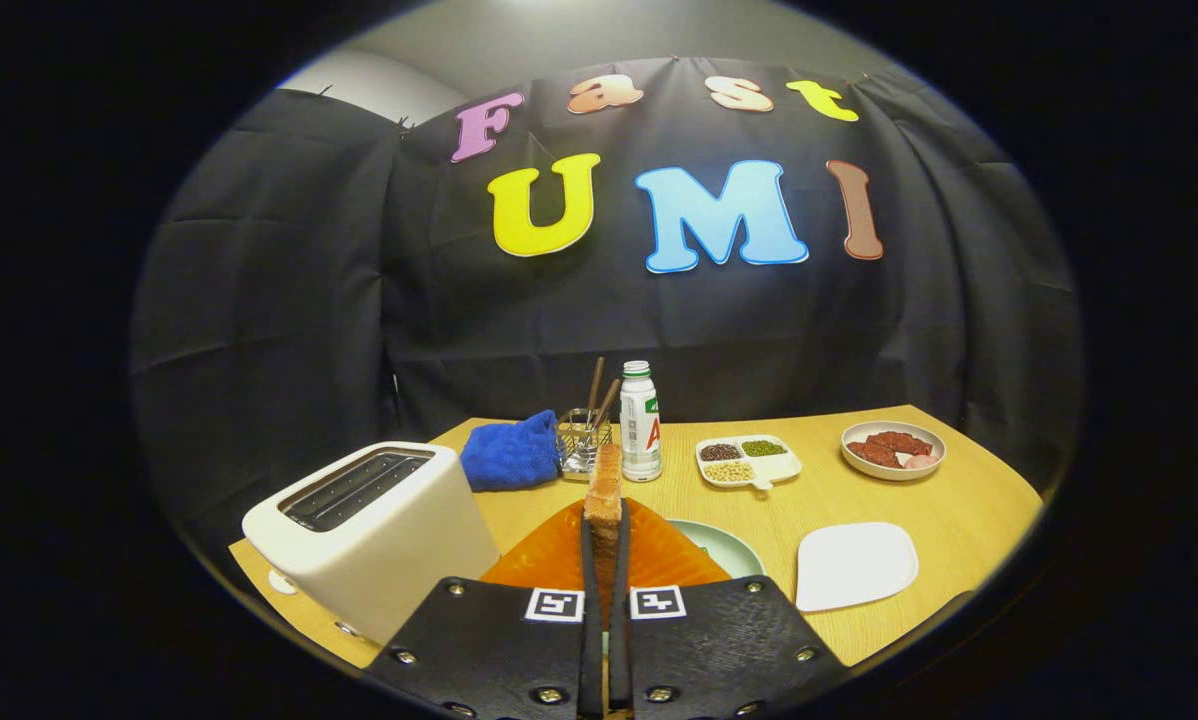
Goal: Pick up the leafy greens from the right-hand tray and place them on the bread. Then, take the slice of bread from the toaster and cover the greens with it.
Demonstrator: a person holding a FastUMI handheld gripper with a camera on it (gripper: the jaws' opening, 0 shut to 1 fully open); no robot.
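2 fingers [607, 560] pressed close together, clamped on the slice of bread [604, 495] from both sides. gripper [606, 575] held level above the near part of the wooden table [839, 495], pointing toward the back of the booth. bread standing upright on edge between the fingers, its toasted crust rising just ahead of the tips.

directly below and behind the bread, an orange tray [659, 555], partly hidden by the fingers and gripper body. just beside the orange tray on its right, a pale green plate [724, 545] with a small bit of green showing at its near edge; cannot tell whether those are the leafy greens. further right, a white square tray [854, 565], bare on top.

left of the fingers, a cream toaster [374, 530] with both slots showing dark. beyond it, a blue cloth [509, 452], touching or just beside a wire holder [584, 440] with 2 brown sticks. next to that, a white bottle [641, 420] with a green cap, standing beyond the bread. farther right, a divided dish [747, 460] with 3 kinds of beans, then a round bowl [893, 448] holding reddish pieces.
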